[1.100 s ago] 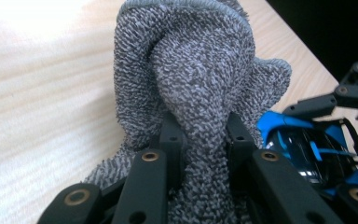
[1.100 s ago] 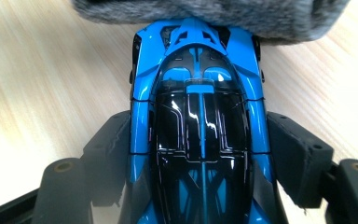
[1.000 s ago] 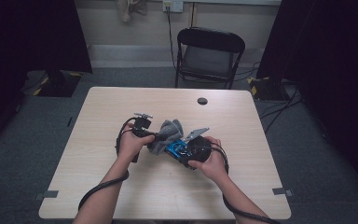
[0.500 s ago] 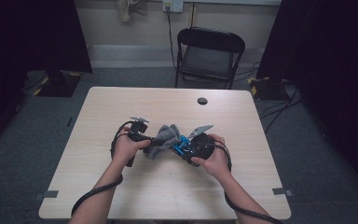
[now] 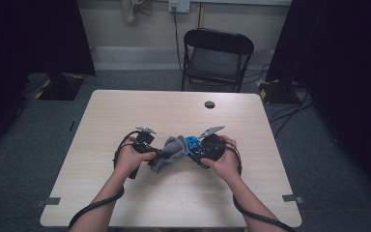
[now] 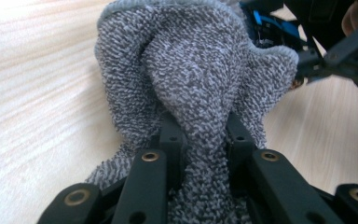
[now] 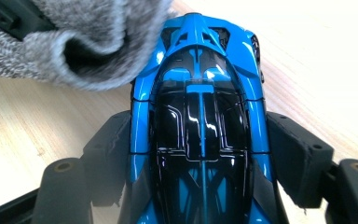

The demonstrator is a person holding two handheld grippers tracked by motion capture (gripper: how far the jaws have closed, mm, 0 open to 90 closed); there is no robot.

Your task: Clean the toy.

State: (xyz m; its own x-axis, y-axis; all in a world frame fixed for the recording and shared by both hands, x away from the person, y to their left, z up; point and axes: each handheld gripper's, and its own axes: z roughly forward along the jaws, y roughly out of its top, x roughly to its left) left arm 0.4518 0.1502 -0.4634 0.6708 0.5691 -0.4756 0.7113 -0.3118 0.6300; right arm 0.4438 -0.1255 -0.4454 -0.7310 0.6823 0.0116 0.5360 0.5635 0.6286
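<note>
So in the high view both grippers sat about mid-table, facing each other, with the stuff bunched right between them. The left gripper (image 5: 150, 151) had its jaws pinched tight on a grey knitted cloth (image 5: 170, 153), and the right gripper (image 5: 199, 151) was clamped around a blue toy car (image 5: 191, 143).

From the left gripper view the grip was pretty obvious: a fold of the grey knitted cloth (image 6: 191, 79) ran straight down between the two black jaws, squeezed narrow where they met, then ballooned out into a loose puffy lump just past the tips. The rest of it draped onto the wooden table (image 6: 37, 84) on both sides. The other gripper's black frame and a bit of blue sat just behind the cloth, at the upper right.

The right gripper view looked down along the blue toy car (image 7: 200, 116), glossy black canopy in the middle, blue bodywork along both edges. The jaws stood fairly wide, one pad against each flank of the car, so the car filled the gap between them, nose pointing away from the camera. The cloth (image 7: 74, 42) was bunched at the car's front left corner, touching it and covering part of that side. Light wood tabletop (image 7: 317, 56) was underneath everything.

Farther back on the table there was a small dark round thing (image 5: 209, 104), well apart from the hands, and a black folding chair (image 5: 217, 53) stood beyond the far edge.
</note>
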